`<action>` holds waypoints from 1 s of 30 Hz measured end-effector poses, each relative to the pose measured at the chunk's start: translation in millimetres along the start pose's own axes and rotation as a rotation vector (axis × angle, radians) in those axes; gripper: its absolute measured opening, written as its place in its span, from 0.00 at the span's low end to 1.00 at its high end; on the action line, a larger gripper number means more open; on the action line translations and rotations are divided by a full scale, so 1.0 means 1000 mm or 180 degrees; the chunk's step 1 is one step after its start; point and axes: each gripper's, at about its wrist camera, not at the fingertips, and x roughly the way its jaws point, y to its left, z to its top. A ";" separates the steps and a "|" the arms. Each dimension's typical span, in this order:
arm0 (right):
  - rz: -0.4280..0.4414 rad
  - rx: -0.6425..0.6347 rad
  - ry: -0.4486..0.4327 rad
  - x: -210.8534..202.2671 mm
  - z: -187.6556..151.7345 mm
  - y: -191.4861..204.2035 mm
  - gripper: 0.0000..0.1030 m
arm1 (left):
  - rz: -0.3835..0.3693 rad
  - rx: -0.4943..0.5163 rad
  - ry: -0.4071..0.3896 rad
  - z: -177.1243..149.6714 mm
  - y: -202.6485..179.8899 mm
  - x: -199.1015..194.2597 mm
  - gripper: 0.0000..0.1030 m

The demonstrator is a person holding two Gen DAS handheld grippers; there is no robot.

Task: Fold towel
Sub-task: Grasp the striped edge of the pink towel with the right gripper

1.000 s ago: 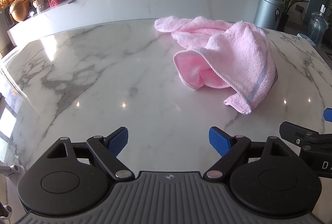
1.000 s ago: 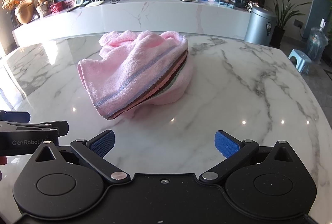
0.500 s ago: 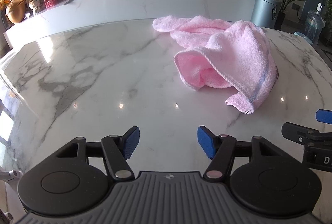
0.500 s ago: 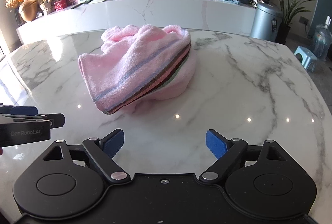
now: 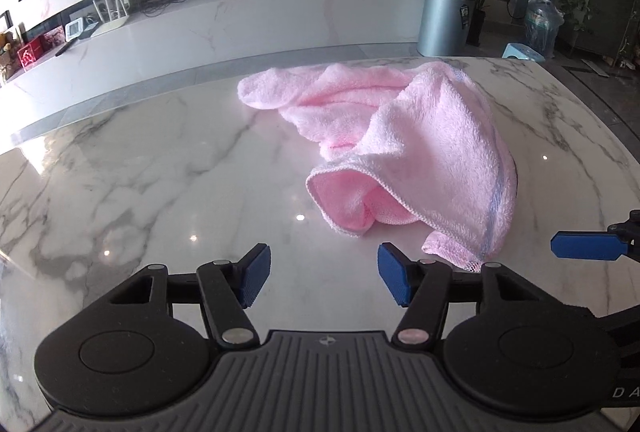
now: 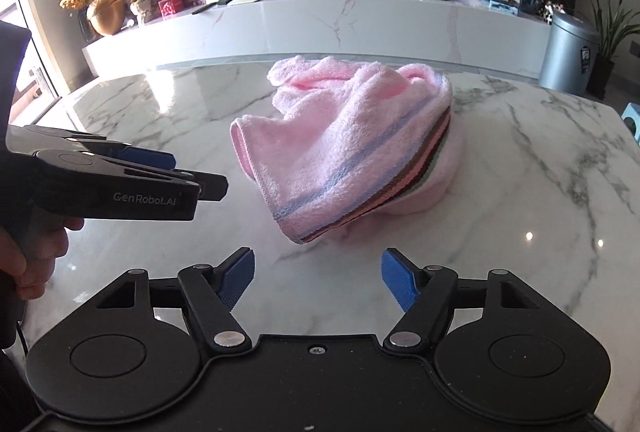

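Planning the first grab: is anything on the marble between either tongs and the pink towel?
Nothing visible. Only bare marble table lies between the left tongs, the right tongs and the towel; both tongs are empty and closing.

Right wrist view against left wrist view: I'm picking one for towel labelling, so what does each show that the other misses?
Only the right wrist view shows the towel's brown and green stripe band, and the hand holding the left gripper. Only the left wrist view shows the towel's open pocket-like fold facing the camera. Both show the crumpled pink towel lying untouched on the marble table, with closing, empty jaws.
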 end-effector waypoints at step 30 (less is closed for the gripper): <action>-0.0187 0.0211 0.0045 -0.002 0.028 -0.020 0.09 | 0.0163 0.0066 -0.0086 0.031 0.014 0.004 0.06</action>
